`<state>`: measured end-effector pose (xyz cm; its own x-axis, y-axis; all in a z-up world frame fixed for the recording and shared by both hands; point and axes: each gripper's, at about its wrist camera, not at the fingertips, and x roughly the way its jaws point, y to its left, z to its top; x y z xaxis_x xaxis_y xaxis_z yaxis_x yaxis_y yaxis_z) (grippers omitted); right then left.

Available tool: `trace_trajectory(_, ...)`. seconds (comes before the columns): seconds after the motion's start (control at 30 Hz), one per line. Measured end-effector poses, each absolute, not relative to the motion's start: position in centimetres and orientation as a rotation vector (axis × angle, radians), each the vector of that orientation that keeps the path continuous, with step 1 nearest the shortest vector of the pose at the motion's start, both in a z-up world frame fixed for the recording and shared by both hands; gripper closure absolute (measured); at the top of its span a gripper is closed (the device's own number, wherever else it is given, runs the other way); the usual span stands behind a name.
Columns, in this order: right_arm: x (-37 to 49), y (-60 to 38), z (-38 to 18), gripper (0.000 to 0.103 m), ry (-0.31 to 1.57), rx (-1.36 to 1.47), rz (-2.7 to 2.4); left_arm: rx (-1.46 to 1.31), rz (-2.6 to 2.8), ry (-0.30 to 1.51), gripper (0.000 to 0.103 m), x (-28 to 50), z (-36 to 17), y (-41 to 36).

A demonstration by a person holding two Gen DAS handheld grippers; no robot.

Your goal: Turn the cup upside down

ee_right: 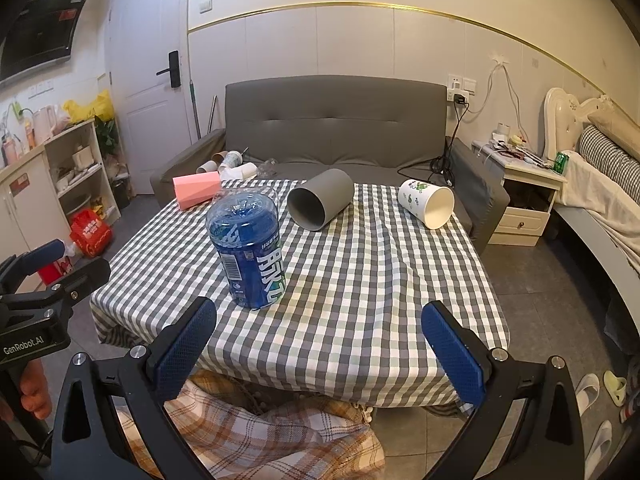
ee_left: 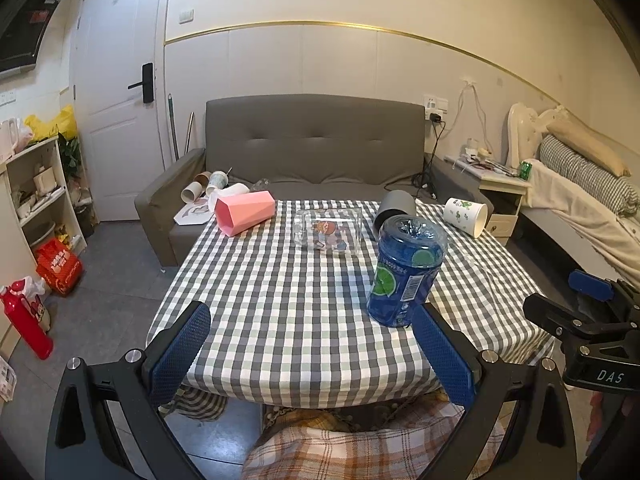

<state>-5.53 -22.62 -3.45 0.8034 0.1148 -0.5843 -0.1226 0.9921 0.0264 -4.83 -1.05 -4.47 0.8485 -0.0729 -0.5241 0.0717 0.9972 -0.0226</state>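
A blue plastic cup (ee_left: 406, 272) (ee_right: 249, 250) cut from a bottle stands upside down near the front of the checked table (ee_left: 288, 304) (ee_right: 360, 280). A pink cup (ee_left: 245, 213) (ee_right: 197, 195), a clear glass cup (ee_left: 328, 230), a grey cup (ee_left: 394, 209) (ee_right: 320, 199) and a white cup with green print (ee_left: 466, 216) (ee_right: 427, 202) lie on their sides at the far edge. My left gripper (ee_left: 310, 350) is open and empty over the near table edge. My right gripper (ee_right: 320, 344) is open and empty, also at the near edge.
A grey sofa (ee_left: 312, 148) (ee_right: 336, 120) with several paper cups stands behind the table. A nightstand (ee_right: 528, 196) and bed (ee_left: 580, 184) are on the right. Shelves (ee_left: 36, 192) and a red bottle (ee_left: 24, 320) are on the left. A plaid cloth (ee_right: 260, 432) lies under the grippers.
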Motion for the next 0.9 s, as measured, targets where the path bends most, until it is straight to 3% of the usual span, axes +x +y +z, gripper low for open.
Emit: trace_trajectory(0.9,-5.22,-22.31,-4.05,0.0,0.647,-0.021,0.135,0.001,-0.079,0.558,0.0,-4.76,-4.76,-1.17)
